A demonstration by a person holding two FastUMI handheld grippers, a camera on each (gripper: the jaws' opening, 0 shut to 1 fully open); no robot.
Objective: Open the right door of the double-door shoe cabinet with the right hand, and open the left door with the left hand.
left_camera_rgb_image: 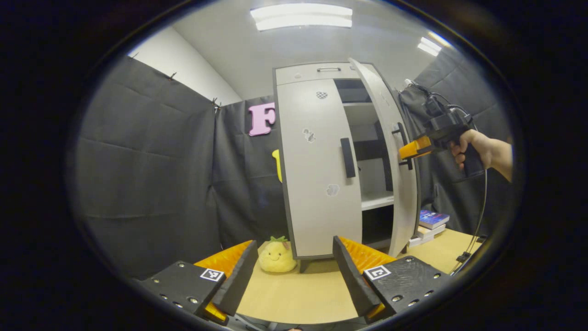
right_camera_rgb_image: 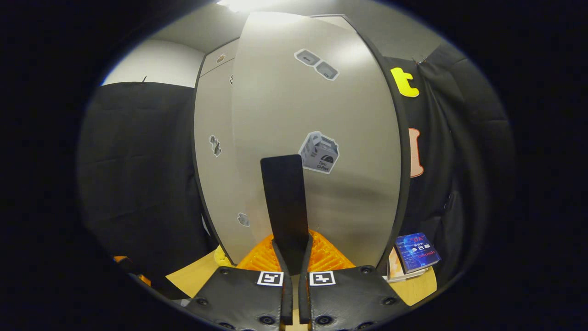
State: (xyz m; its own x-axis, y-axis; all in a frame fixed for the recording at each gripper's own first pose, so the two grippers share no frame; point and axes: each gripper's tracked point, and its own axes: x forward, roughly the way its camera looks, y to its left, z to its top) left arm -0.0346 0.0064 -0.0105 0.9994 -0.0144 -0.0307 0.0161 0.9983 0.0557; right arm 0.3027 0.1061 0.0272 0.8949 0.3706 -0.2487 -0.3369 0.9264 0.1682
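So the right gripper (right_camera_rgb_image: 292, 257) is clamped tight on the black vertical bar handle (right_camera_rgb_image: 285, 207) of the tall pale grey right door (right_camera_rgb_image: 321, 115), which stands partly swung out. The left gripper (left_camera_rgb_image: 294, 271) hangs wide open, holding nothing, above the light wooden counter (left_camera_rgb_image: 294, 294). The closed left door's black upright handle (left_camera_rgb_image: 347, 157) sits straight ahead and higher up, so that hand looks set to reach up and forward.

Lower end of the right door's handle (right_camera_rgb_image: 285, 207) hidden between the right tongs (right_camera_rgb_image: 292, 257).
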